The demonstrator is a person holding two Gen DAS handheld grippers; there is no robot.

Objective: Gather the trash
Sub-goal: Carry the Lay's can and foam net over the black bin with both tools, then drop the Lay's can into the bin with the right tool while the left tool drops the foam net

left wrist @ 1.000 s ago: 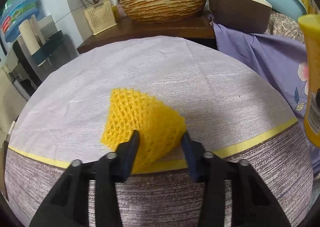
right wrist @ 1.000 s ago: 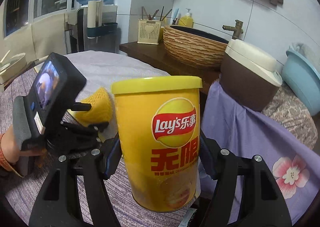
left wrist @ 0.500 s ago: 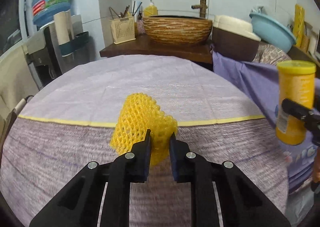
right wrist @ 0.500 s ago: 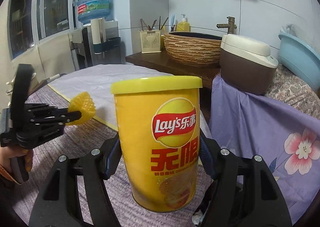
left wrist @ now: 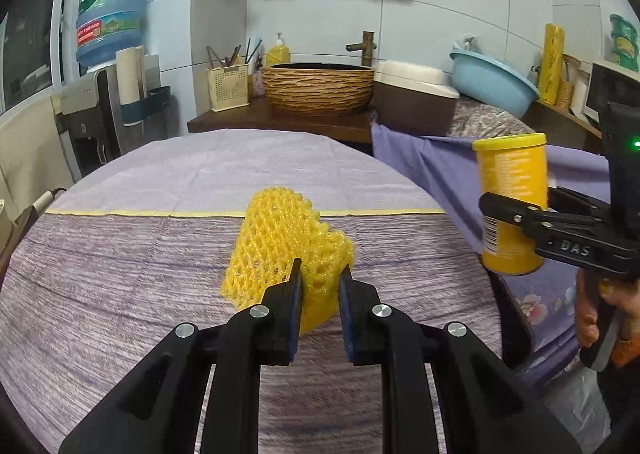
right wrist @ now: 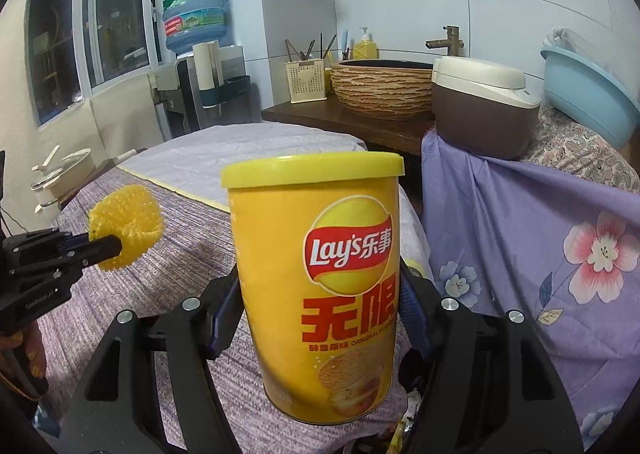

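The yellow foam net (left wrist: 288,250) hangs above the tabletop (left wrist: 120,294), pinched in the nearly closed left gripper (left wrist: 319,282), angled downward; right of the net, the right gripper (right wrist: 320,318) clamps the upright chip can (right wrist: 316,286), clear of the tabletop

Net (left wrist: 288,250): near end hidden behind left gripper (left wrist: 320,286) pads. Can (right wrist: 320,278): lower sides covered by right gripper (right wrist: 320,318) pads, back unseen; label print in left view too small to read. Table (left wrist: 120,274): near edge cut off by frame. Dark stuff under can, bottom edge: can't tell what.
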